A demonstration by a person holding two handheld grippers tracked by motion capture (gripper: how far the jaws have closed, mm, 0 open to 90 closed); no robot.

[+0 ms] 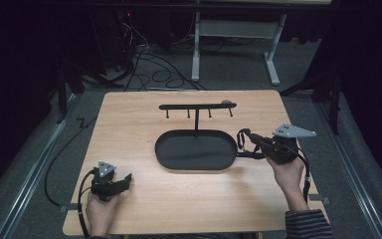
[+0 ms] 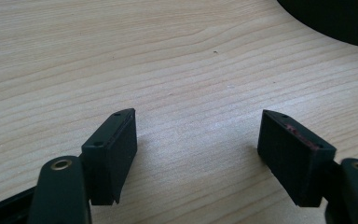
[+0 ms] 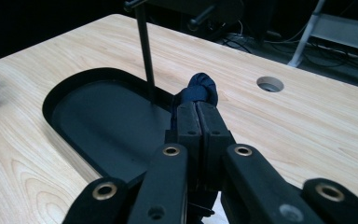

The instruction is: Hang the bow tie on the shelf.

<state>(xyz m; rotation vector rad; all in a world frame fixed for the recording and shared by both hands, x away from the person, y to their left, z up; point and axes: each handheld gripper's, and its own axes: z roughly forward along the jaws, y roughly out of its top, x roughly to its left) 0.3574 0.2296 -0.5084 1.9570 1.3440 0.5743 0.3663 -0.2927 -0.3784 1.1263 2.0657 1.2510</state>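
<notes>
At lower left of the high view, the left gripper [image 1: 121,180] rests on the table [image 1: 129,119], jaws apart. At centre stands the tray [image 1: 195,150] with its hook rack [image 1: 197,106]. At right, the right gripper [image 1: 242,137] is clamped on a dark band [image 3: 199,87], just beside the tray's rim.

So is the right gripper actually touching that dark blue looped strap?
Touching. The right gripper view shows the right gripper with jaws pressed together on the dark blue looped strap, whose loop bulges just past the tips.

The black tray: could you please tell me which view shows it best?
The high view: the whole oval black tray with its hook stand is visible. The right gripper view shows most of it behind the jaws; the left gripper view catches just a corner.
</notes>
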